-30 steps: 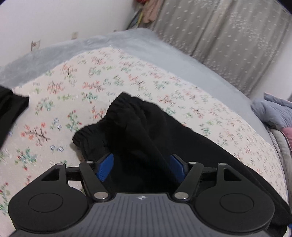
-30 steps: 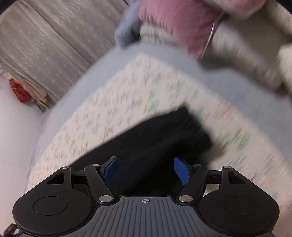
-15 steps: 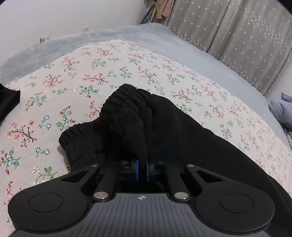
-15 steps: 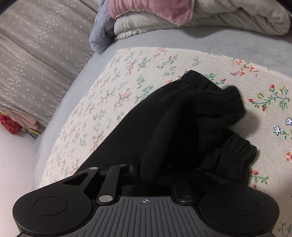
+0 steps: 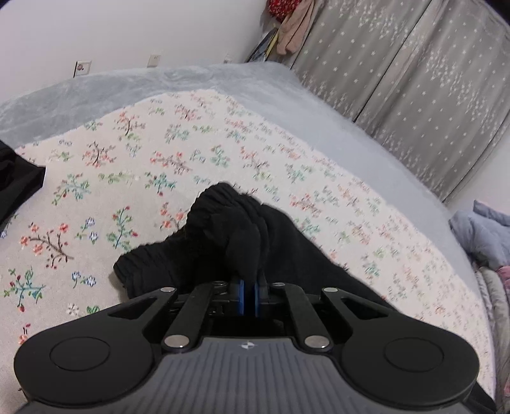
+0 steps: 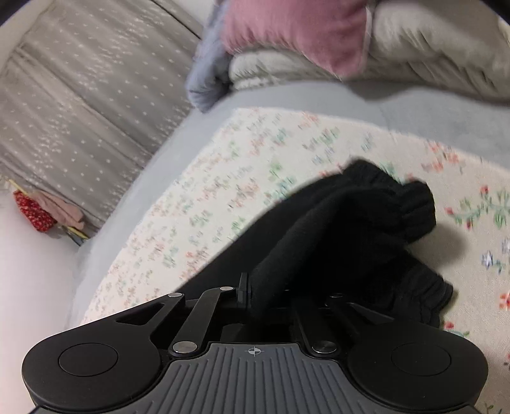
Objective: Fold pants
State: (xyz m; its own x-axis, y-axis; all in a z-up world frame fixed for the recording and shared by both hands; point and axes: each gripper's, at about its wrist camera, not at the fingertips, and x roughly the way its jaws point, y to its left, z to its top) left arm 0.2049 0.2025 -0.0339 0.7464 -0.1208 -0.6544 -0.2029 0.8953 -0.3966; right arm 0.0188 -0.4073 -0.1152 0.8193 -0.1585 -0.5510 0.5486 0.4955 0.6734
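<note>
- Black pants [image 5: 280, 245] lie on the floral sheet [image 5: 134, 165].
- Left gripper [image 5: 249, 288] and right gripper [image 6: 255, 296] each pinch a fabric ridge.
- Step: grasp made. Next, likely: lift both together, carry over evenly.

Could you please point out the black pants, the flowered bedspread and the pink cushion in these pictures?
Black pants with gathered elastic cuffs [image 5: 223, 207]: left wrist view, on the raised ribbed cuff.
White flowered bedspread [image 5: 127, 153]: left wrist view, on a bare printed patch.
Pink cushion [image 6: 296, 28]: right wrist view, on its front face.
</note>
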